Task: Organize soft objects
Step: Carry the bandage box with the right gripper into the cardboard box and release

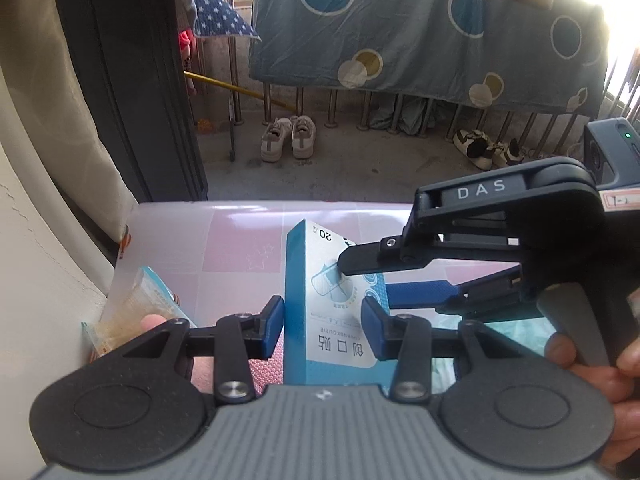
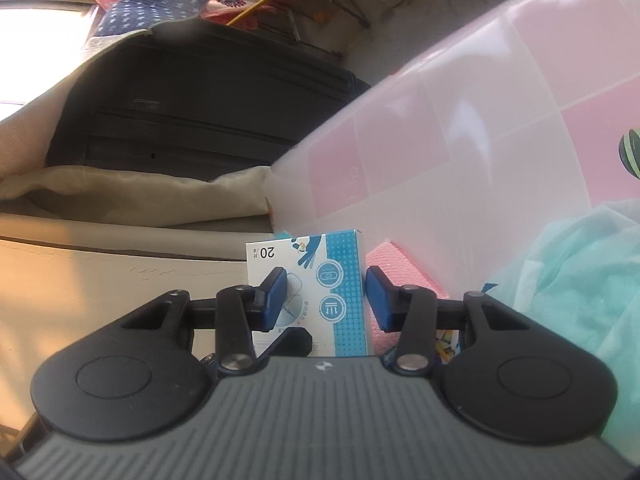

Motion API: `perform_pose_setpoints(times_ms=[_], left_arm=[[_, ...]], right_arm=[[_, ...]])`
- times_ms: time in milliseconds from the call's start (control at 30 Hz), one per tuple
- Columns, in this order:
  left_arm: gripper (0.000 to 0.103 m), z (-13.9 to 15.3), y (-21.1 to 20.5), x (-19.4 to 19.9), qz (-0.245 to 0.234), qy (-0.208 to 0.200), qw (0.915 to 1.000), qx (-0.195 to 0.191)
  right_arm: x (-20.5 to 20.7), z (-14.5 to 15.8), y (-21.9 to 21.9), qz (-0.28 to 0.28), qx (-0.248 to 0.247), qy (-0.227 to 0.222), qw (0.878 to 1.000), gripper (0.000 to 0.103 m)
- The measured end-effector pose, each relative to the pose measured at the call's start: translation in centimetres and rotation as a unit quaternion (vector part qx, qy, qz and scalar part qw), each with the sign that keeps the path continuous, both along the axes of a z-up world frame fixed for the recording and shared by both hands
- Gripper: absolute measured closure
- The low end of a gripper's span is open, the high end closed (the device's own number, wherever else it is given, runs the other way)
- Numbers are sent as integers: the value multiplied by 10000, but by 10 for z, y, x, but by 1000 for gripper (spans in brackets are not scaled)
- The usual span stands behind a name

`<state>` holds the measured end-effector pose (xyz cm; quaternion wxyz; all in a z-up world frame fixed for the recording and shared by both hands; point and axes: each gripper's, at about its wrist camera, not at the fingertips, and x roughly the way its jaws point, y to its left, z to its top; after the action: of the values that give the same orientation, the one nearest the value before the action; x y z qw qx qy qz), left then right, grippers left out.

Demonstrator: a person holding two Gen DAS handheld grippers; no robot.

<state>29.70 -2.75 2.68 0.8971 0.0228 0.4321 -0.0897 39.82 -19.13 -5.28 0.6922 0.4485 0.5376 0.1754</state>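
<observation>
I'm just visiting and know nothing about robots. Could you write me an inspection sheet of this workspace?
Surface: glossy pink and white checked tabletop.
Job's things: blue and white cardboard plaster box, tilted between both grippers; mint-green soft cloth at the right.
Clutter: pale teal packet at the left edge.
Grippers: left gripper clamps the box's sides; right gripper straddles its far end, contact unclear.
Cables: nothing seen.
Surroundings: blue circle-patterned sheet over railings, white sneakers, dark cabinet.
</observation>
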Motion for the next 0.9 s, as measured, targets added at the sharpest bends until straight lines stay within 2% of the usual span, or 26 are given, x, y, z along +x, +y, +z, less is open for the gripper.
perform_pose_setpoints(times_ms=[200, 333, 433, 533, 667, 800, 900], left_arm=[[60, 55, -26, -34, -158, -423, 9989, -90], [60, 82, -61, -54, -465, -613, 9968, -213], [60, 90, -97, -65, -724, -615, 9950, -311], [60, 84, -138, -70, -989, -464, 9932, -413], [60, 62, -192, -72, -1337, -172, 9895, -528], [60, 32, -240, -69, -1627, 68, 9860, -365], [60, 8, -261, -57, -1688, 265, 9851, -197]], right_arm=[[-29, 64, -36, -186, 52, -475, 9987, 64], [-61, 101, -90, -453, 26, -744, 9962, 64], [-91, 116, -142, -720, -23, -848, 9938, 64], [-121, 113, -194, -1021, -79, -829, 9913, 64], [-151, 87, -257, -1430, -144, -637, 9876, 64], [-164, 50, -306, -1748, -143, -382, 9838, 63], [-163, 23, -328, -1827, -119, -278, 9827, 63]])
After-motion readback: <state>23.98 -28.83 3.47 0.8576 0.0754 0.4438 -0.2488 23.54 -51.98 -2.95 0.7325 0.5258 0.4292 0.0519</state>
